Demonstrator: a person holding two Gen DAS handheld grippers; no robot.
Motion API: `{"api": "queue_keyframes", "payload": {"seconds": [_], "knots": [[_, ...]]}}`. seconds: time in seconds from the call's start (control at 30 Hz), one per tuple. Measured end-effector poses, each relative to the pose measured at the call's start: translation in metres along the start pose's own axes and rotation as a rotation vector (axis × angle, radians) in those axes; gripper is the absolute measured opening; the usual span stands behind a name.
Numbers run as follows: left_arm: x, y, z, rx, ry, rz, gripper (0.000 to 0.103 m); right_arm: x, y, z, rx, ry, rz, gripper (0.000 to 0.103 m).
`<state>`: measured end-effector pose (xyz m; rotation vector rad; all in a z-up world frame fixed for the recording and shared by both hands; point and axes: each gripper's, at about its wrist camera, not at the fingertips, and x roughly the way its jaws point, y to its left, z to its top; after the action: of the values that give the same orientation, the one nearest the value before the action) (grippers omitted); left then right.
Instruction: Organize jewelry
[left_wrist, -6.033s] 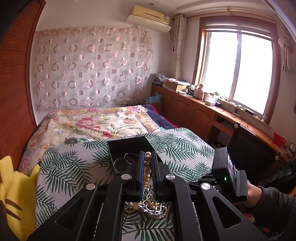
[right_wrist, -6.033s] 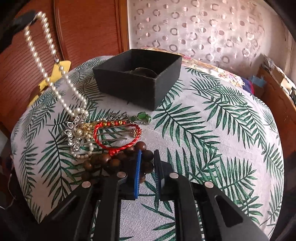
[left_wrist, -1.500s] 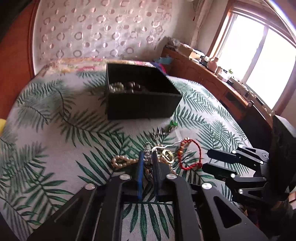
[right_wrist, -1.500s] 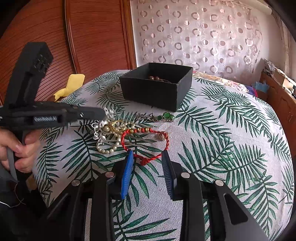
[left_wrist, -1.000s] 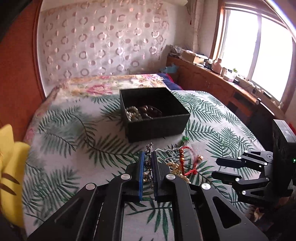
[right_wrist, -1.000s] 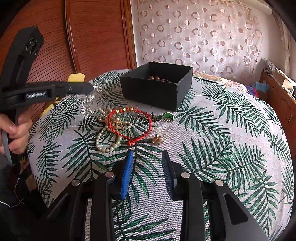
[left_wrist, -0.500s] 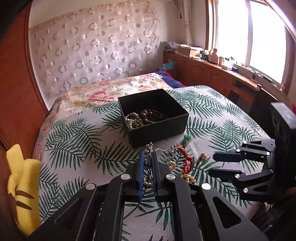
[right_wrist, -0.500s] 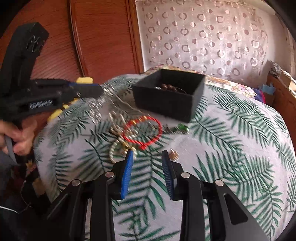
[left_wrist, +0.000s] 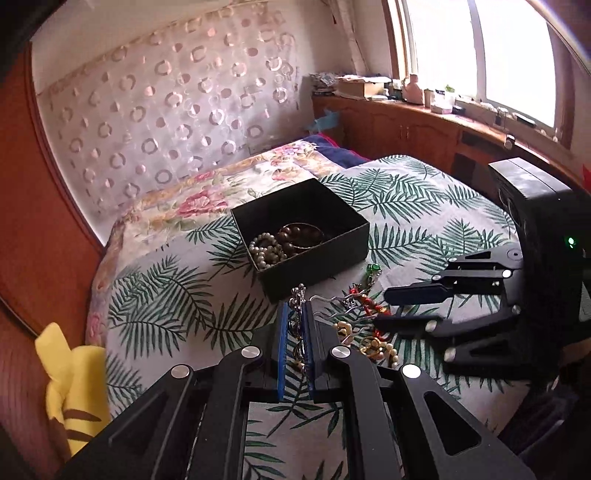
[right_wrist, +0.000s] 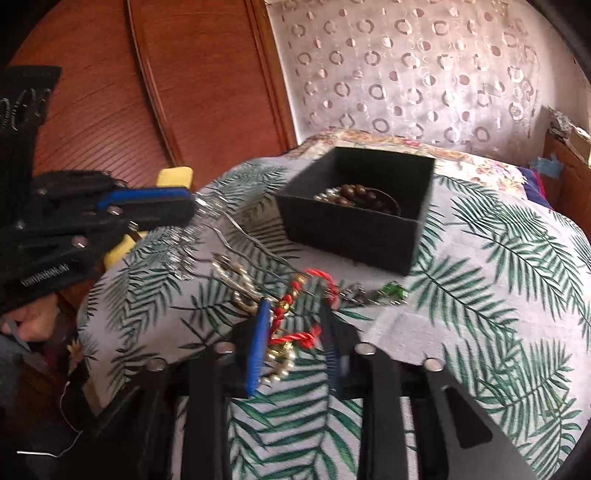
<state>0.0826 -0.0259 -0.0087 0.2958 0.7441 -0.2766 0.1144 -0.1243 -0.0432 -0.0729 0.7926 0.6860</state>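
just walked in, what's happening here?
A person is sorting jewelry into a black box, a gripper in each hand. The left gripper is shut on a silver hairpin. The right gripper, its jaws just closing, straddles a red bracelet. Beads and pearls lie boxed.

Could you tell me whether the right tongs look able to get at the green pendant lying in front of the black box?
Probably yes. The green pendant lies bare on the cloth just ahead and right of the right tongs, but their jaws straddle the red cord bracelet, tangled with other pieces, which may drag along.
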Motion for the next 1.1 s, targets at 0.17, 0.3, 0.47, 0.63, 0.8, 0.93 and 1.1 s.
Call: {"api": "queue_keyframes", "payload": {"seconds": [0.17, 0.3, 0.47, 0.63, 0.8, 0.93, 1.1], "knots": [[-0.01, 0.001, 0.011, 0.055, -0.001, 0.032, 0.007, -0.004, -0.02, -0.005, 0.027, 0.017, -0.101, 0.022], [-0.022, 0.005, 0.02, 0.074, -0.016, 0.045, 0.007, -0.009, -0.018, -0.005, 0.026, -0.002, -0.108, 0.022], [-0.024, 0.005, 0.023, 0.097, -0.014, 0.053, 0.007, -0.014, -0.004, -0.002, -0.002, -0.044, -0.011, 0.022], [-0.026, 0.015, 0.02, 0.047, -0.027, 0.036, 0.007, -0.002, 0.009, 0.003, 0.004, -0.045, 0.104, 0.023], [-0.034, 0.024, 0.02, 0.001, -0.055, 0.026, 0.007, 0.012, 0.016, 0.01, 0.025, -0.045, 0.168, 0.042], [-0.04, 0.029, 0.023, -0.024, -0.074, 0.011, 0.007, 0.02, 0.024, 0.022, 0.032, -0.06, 0.21, 0.044], [-0.041, 0.035, 0.022, -0.067, -0.081, -0.011, 0.007, 0.03, 0.035, 0.032, 0.022, -0.068, 0.22, 0.027]]}}
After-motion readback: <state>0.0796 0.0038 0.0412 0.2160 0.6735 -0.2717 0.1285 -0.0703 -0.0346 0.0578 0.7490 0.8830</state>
